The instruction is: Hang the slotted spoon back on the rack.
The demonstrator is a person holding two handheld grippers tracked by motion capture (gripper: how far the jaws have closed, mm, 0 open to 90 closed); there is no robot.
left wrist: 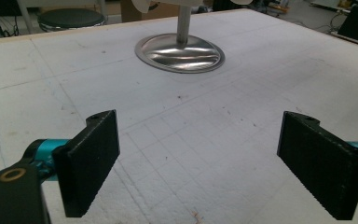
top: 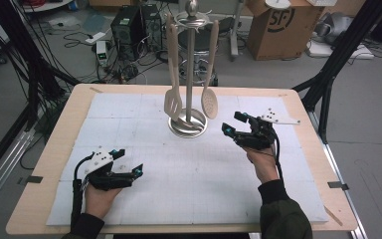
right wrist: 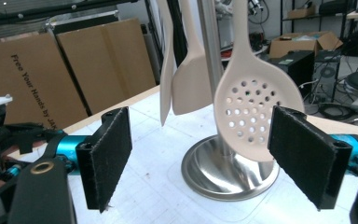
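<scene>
Beside skimmer (right wrist: 256,109), spread right gripper (right wrist: 209,158).

White foam mat (top: 144,199) on wooden table (top: 45,169); cardboard box (top: 276,25), computer tower (top: 127,26), stool (left wrist: 70,18) behind.

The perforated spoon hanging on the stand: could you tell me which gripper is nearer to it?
Right. The right gripper is open just beside the perforated spoon, which hangs between its jaws in the right gripper view. The left gripper is open, low over the mat, well short of the stand.

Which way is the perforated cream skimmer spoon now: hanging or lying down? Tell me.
Hanging. The perforated cream skimmer spoon dangles from the steel utensil stand, bowl clear of the table.
</scene>
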